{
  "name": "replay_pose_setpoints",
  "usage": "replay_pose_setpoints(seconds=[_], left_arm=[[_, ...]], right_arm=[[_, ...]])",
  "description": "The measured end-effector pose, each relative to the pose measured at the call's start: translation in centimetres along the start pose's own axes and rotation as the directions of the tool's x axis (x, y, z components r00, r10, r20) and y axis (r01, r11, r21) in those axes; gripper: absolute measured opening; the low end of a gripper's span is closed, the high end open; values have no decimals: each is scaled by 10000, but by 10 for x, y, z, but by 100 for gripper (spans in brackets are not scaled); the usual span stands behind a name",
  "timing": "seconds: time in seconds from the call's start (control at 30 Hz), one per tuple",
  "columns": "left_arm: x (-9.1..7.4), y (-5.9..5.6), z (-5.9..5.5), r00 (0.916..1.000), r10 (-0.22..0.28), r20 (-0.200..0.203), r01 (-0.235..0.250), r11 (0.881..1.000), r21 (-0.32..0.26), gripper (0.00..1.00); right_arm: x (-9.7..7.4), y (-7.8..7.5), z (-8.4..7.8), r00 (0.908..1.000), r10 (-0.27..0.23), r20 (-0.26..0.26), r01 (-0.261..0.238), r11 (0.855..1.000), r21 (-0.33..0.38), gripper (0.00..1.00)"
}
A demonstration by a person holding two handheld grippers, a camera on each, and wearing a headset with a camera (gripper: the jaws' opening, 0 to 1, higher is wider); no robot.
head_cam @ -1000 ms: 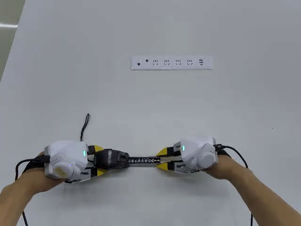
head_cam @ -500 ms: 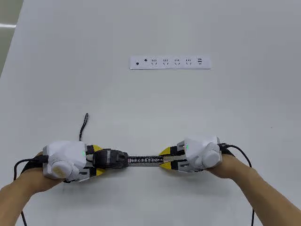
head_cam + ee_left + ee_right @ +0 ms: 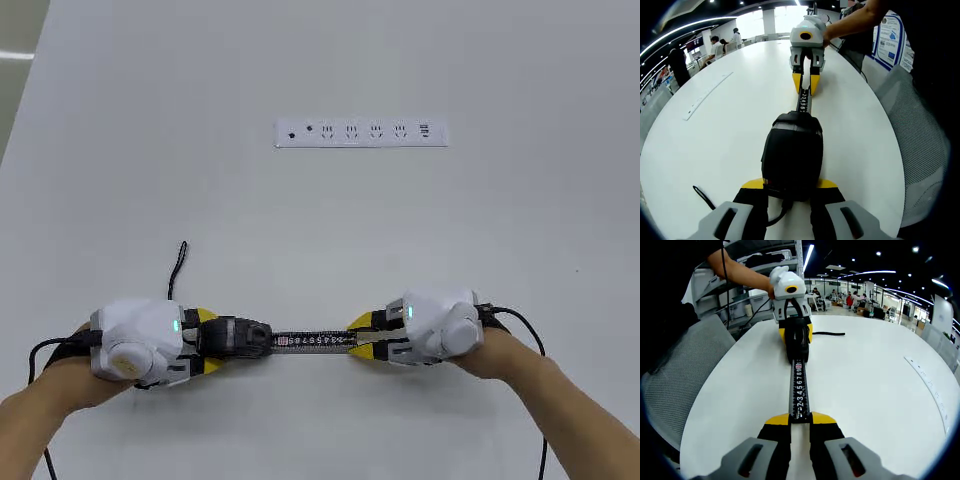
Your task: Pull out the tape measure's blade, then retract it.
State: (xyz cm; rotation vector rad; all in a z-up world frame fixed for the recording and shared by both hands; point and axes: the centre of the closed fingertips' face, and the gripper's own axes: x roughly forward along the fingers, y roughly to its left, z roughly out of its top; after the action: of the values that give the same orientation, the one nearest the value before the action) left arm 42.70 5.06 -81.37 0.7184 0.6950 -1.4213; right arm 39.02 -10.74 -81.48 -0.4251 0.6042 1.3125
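Tape measure case (image 3: 238, 337), black and blocky, lies toward the near edge of the tabletop (image 3: 470, 240), left of its middle, with a short run of the blade (image 3: 312, 341) drawn out to the right, level and just above the surface. The left gripper (image 3: 209, 341) has its yellow-tipped jaws closed on the sides of the case, while the right gripper (image 3: 359, 339) has its jaws pinched on the free end of the blade; in the right gripper view the printed numerals run straight from its tips to the mouth of the case. I judge the pull-out step to be in hand, with only a small length of blade showing. The next move would call for the right gripper to travel further right along the blade's own line, keeping it flat and untwisted, while the left holds the case firmly; the retraction would then need a controlled return toward the case, not a sudden release. A thin black strap (image 3: 178, 268) trails from behind the case toward the far edge, clear of the blade. A white power strip (image 3: 361, 132) lies well apart, nearer the far edge, and a grey mesh chair (image 3: 920, 125) stands beside the table. Nothing lies in the blade's path to the right.
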Motion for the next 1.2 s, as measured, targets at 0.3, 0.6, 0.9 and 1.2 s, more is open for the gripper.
replay_pose_setpoints(seconds=[0.3,0.6,0.9,1.2], left_arm=[[0,0,0,10000,-7,-10,7,10000,-5,29],[0,-1,1,10000,-24,-39,24,10000,12,29],[1,-1,1,10000,-28,-62,28,10000,24,29],[1,-1,1,9999,-20,-107,20,10000,33,29]], right_arm=[[-7,0,-6,10000,9,-52,-9,10000,43,11],[-16,0,-15,10000,-6,-99,7,9999,111,11],[-27,-1,-25,9997,-60,-229,64,9998,162,11],[-37,-1,-34,9994,-149,-318,156,9996,215,11]])
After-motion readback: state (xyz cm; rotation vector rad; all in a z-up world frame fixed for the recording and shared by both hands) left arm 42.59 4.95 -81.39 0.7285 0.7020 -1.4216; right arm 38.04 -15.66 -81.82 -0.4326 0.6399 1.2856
